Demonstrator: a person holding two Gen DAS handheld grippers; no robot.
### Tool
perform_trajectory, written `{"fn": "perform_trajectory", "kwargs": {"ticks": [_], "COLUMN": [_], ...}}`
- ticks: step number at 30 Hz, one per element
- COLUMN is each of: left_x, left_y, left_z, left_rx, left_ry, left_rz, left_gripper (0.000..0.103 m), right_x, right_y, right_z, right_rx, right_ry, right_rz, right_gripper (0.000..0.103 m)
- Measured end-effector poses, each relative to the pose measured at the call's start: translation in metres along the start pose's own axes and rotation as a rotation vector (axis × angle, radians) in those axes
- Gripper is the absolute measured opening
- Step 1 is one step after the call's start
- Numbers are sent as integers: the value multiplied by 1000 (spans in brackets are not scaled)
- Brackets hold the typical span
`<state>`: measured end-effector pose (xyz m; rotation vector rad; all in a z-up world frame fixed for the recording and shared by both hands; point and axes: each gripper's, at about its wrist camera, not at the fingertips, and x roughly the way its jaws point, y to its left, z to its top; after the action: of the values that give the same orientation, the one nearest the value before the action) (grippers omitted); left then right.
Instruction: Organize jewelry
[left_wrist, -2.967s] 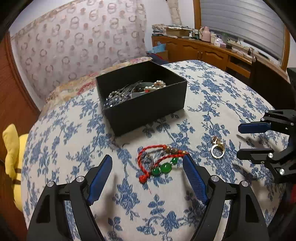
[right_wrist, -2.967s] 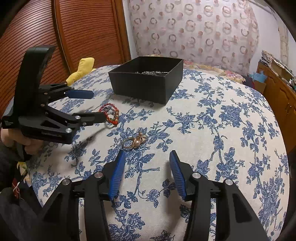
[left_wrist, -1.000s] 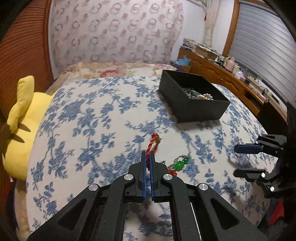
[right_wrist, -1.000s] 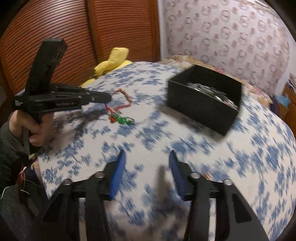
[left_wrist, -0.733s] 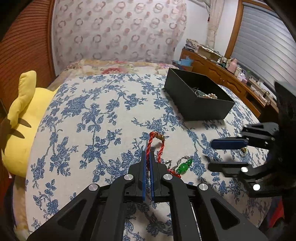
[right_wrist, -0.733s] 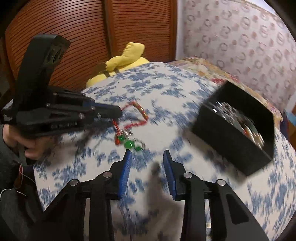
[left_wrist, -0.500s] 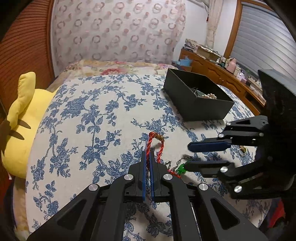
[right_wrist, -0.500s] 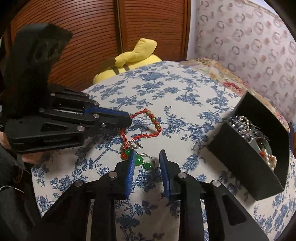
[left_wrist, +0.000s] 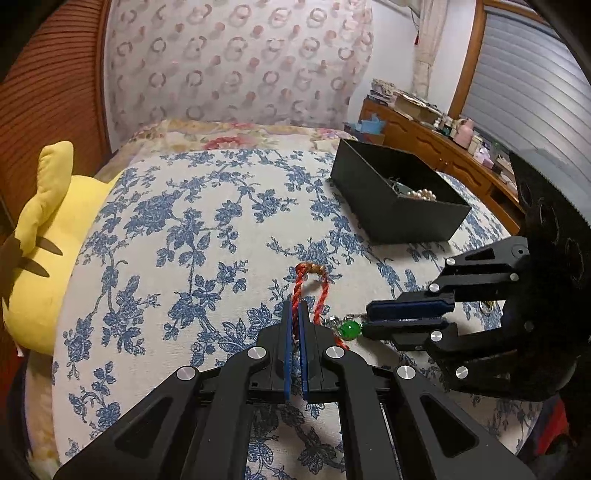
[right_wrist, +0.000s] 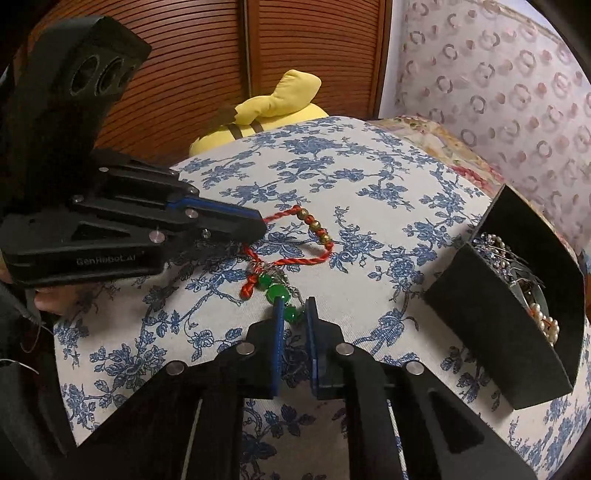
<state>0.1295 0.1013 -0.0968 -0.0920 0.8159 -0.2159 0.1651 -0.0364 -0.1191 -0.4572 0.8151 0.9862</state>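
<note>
A red braided cord bracelet with gold beads lies on the blue-flowered cloth. My left gripper is shut on one strand of it. Tangled with it is a green bead string on a thin silver chain. My right gripper comes in from the right, and its jaws are closing, with the end green bead pinched between the pads. The black open box holds pearls and silver pieces.
A gold ring lies on the cloth behind the right gripper. A yellow plush toy sits at the cloth's edge by the wooden doors. A hand holds the left gripper. A cluttered dresser stands far right.
My right gripper has swung in toward the green beads and its jaws have narrowed around them. The left gripper has stayed shut on the red cord.
</note>
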Motion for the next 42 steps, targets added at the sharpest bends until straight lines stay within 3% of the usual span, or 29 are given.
{"fn": "perform_trajectory", "kwargs": {"ticks": [8, 9, 13, 18, 29, 33, 38, 42], "left_x": [2, 2, 1, -1, -12, -17, -30, -41], "left_y": [-6, -7, -9, -17, -12, -13, -20, -33], "left_z": [5, 5, 7, 9, 14, 19, 32, 41], "left_rx": [7, 8, -8, 9, -11, -20, -19, 8], "left_ry": [-3, -3, -19, -26, -63, -78, -105, -128], "left_rz": [13, 13, 22, 10, -5, -19, -62, -74], "left_gripper": [2, 2, 2, 2, 2, 2, 2, 2], "right_x": [-35, -43, -64, -66, -18, -13, -27, -43], "right_y": [-13, -15, -21, -23, -6, -8, -2, 3], "right_z": [-8, -9, -14, -18, -12, -8, -9, -12], "right_rx": [62, 69, 87, 89, 110, 117, 91, 72], "right_ry": [-102, -120, -155, -144, -59, -57, -81, -110], "right_rz": [-31, -38, -56, -64, -16, -19, 6, -13], "right_gripper": [11, 0, 0, 1, 6, 30, 32, 51]}}
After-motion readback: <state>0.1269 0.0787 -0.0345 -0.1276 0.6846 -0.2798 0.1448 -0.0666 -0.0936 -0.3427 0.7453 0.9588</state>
